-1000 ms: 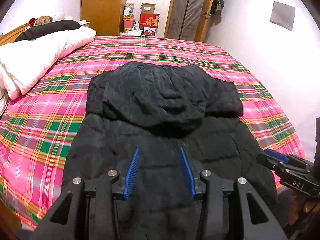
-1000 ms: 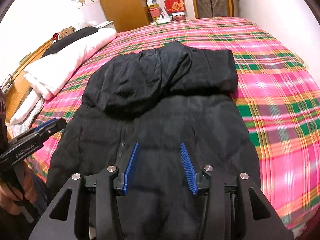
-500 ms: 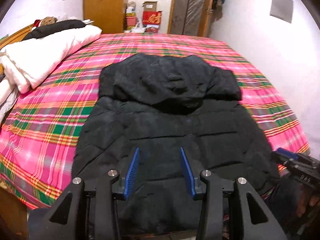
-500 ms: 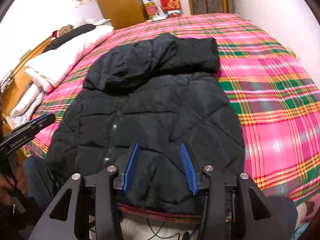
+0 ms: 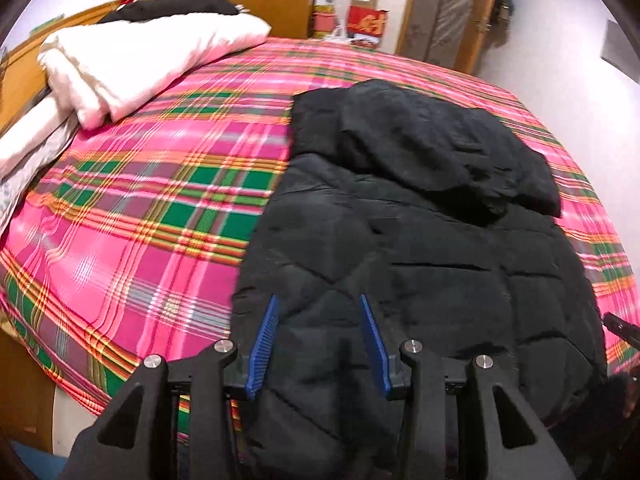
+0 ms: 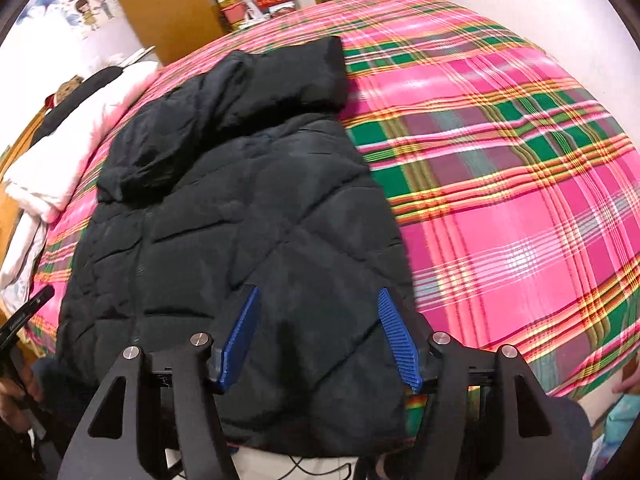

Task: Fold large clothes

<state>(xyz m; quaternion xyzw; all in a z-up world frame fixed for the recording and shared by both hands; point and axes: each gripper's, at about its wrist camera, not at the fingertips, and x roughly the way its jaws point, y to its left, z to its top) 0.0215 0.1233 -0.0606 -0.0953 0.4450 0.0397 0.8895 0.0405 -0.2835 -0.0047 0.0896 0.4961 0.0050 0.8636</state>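
1. Black quilted jacket [image 5: 420, 248] lies flat on the pink plaid bedspread [image 5: 152, 208], hem at the near edge of the bed, hood end farther away.
2. Left gripper [image 5: 318, 340]: blue pads [image 5: 262, 340] spread apart, nothing between them. They frame the jacket's lower left corner; the left pad sits over the jacket's side edge where it meets the bedspread. Contact with the fabric cannot be judged from this view.
3. Right gripper [image 6: 318, 336]: blue pads [image 6: 396, 340] also spread wide, gripping nothing. They sit over the lower right part of the jacket [image 6: 240, 240], the right pad near its side edge.
4. Jacket appearance: diamond-stitched padding, zip line running down the middle in the right wrist view. The hood [image 6: 168, 148] lies flopped onto the chest, and a sleeve [image 6: 296, 76] is folded across the top.
5. Pose: both grippers are held low at the foot of the bed, pointing forward along the jacket. Each one's tip shows at the edge of the other's view.
6. White bedding [image 5: 132, 56] is stacked at the headboard side, well apart from the jacket.
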